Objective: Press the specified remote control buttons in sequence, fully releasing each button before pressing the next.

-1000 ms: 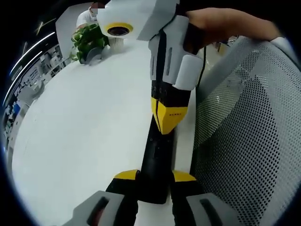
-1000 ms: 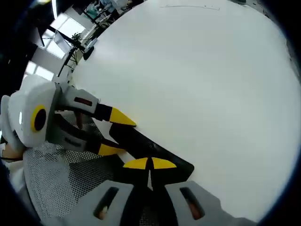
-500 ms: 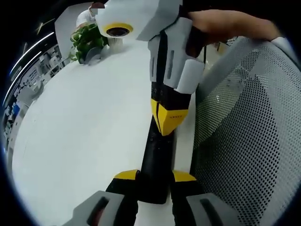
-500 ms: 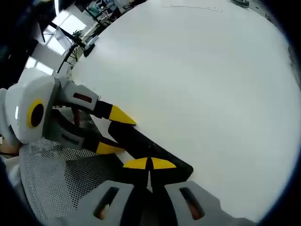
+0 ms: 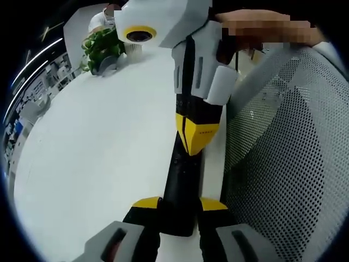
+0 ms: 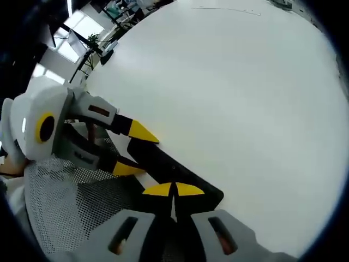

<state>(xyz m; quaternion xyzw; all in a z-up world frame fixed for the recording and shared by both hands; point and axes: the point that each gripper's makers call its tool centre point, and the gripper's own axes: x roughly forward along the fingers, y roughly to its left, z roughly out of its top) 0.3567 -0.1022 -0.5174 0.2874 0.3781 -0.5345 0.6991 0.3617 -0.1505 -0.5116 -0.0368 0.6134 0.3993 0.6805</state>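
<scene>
- Gripping the near end of the black remote control (image 5: 181,185), the left gripper (image 5: 179,204) has its yellow-tipped jaws pinched on either side of the slim body, right at the bottom of the left gripper view.
- Further along the remote, the right gripper (image 5: 194,136) comes down from above — its yellow tips pressed together into one point that rests on the remote's upper face.
- In the right gripper view, the right gripper (image 6: 173,189) shows its two yellow tips meeting edge to edge over the remote control (image 6: 174,177), no gap between them.
- Just beyond, the left gripper (image 6: 131,150) reaches in from the left, one yellow tip on each side of the remote's far end.
- The remote lies on the white table (image 5: 98,142), along its edge, just beside a grey perforated mesh chair back (image 5: 289,158).
- Up behind the right gripper, a person's hand (image 5: 262,30) wraps its handle.
- Far across the table — a green potted plant (image 5: 101,46) stands near the far rim.
- The wide white table (image 6: 229,93) stretches away bare past the remote.
</scene>
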